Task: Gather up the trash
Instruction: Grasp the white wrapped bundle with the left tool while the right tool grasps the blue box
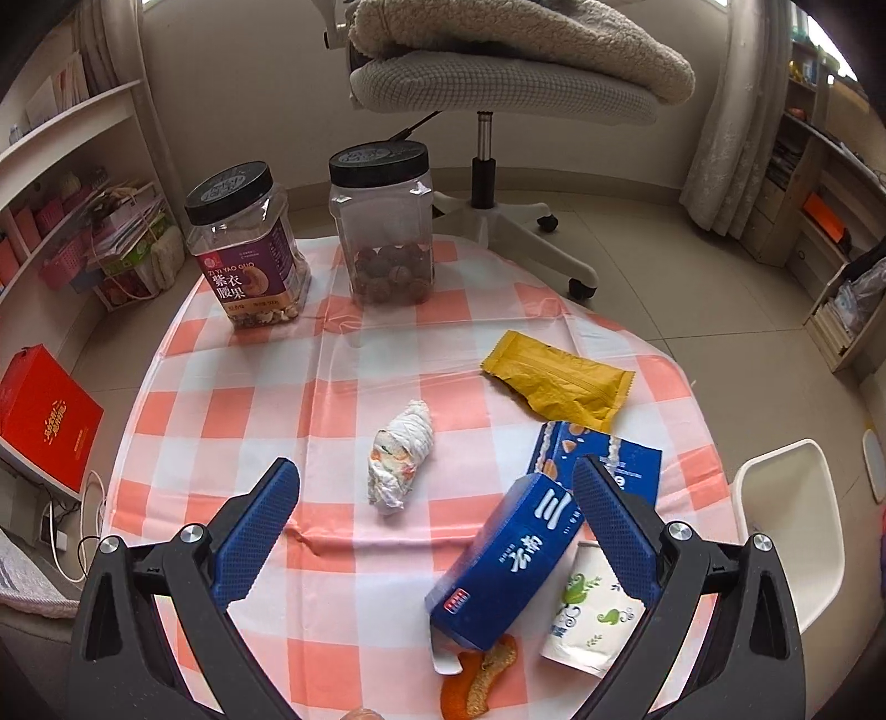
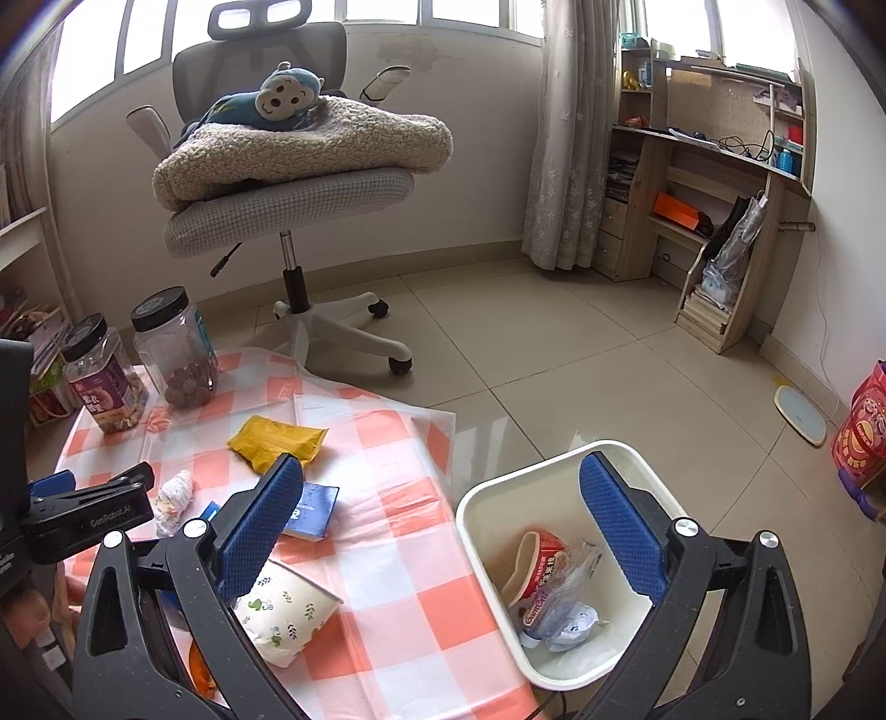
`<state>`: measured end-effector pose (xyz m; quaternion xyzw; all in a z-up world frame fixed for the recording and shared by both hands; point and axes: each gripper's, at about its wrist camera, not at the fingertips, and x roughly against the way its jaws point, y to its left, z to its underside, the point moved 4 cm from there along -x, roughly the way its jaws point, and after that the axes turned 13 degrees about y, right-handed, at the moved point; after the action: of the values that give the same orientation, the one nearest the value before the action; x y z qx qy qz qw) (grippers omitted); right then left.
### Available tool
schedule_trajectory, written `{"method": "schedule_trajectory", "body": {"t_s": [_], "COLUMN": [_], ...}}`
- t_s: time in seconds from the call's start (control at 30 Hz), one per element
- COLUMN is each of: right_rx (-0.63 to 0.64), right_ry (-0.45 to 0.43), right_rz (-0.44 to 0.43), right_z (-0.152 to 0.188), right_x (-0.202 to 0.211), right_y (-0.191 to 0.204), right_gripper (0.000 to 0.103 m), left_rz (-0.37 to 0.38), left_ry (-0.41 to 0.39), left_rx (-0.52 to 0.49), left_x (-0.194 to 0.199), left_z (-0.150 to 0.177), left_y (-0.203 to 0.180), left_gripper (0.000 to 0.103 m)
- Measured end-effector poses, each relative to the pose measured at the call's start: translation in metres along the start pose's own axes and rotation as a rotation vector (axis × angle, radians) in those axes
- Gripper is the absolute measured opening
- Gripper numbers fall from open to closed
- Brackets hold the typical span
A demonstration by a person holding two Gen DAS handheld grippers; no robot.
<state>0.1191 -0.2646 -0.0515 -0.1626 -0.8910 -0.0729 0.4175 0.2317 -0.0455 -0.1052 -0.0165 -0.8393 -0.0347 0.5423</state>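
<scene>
Left tool (image 1: 434, 531) open, empty; blue box (image 1: 501, 565) just ahead, tilted. Right tool (image 2: 443, 531) open above bin (image 2: 498, 487). Risk: off-centre grip slips box.

Daylight coming through windows (image 2: 310, 22) behind grey office chair (image 2: 288, 210). Fleece blanket (image 2: 310, 149) lying on its seat. Lace curtain (image 2: 576, 138) hanging right of chair, wooden desk shelving (image 2: 720, 183) standing beyond. Beige floor tiles (image 2: 581, 343) reflecting light.

Black-framed left tool (image 1: 434, 482) and right tool (image 2: 440, 479), blue textured pads (image 1: 260, 537), silver screws (image 1: 190, 534).
</scene>
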Motion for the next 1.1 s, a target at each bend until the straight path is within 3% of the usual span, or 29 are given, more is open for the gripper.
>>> {"method": "schedule_trajectory", "body": {"t_s": [0.1,0.23,0.4,0.57,0.6,0.63,0.77,1.1], "right_rx": [0.009,0.005,-0.012,-0.001,0.006,0.010,0.018,0.114], "right_ry": [0.035,0.081,0.171,0.255,0.269,0.284,0.344,0.450], "right_rz": [-0.025,-0.060,-0.148,-0.200,-0.209,-0.219,-0.282,-0.332], "right_z": [-0.001,-0.008,-0.012,-0.008,-0.006,-0.004,0.004,0.038], "right_x": [-0.010,-0.026,-0.048,-0.066,-0.069,-0.072,-0.078,-0.096], "right_y": [0.014,0.027,0.046,0.071,0.076,0.081,0.103,0.174], "right_gripper": [0.096,0.096,0.096,0.096,0.096,0.096,0.096,0.095], "left_rz": [-0.041,-0.018,0.031,0.018,0.030,0.038,0.073,-0.022], "left_ry": [0.043,0.140,0.202,0.263,0.253,0.247,0.237,0.045], "left_rx": [-0.030,-0.010,-0.033,-0.082,-0.083,-0.087,-0.046,0.098], "left_x": [-0.032,-0.077,-0.115,-0.142,-0.142,-0.140,-0.128,-0.034], "left_z": [-0.011,-0.021,-0.027,-0.020,-0.020,-0.019,-0.018,-0.023], "left_y": [0.014,0.033,0.033,0.028,0.029,0.030,0.047,0.129], "left_gripper": [0.096,0.095,0.079,0.053,0.051,0.034,0.034,0.034]}}
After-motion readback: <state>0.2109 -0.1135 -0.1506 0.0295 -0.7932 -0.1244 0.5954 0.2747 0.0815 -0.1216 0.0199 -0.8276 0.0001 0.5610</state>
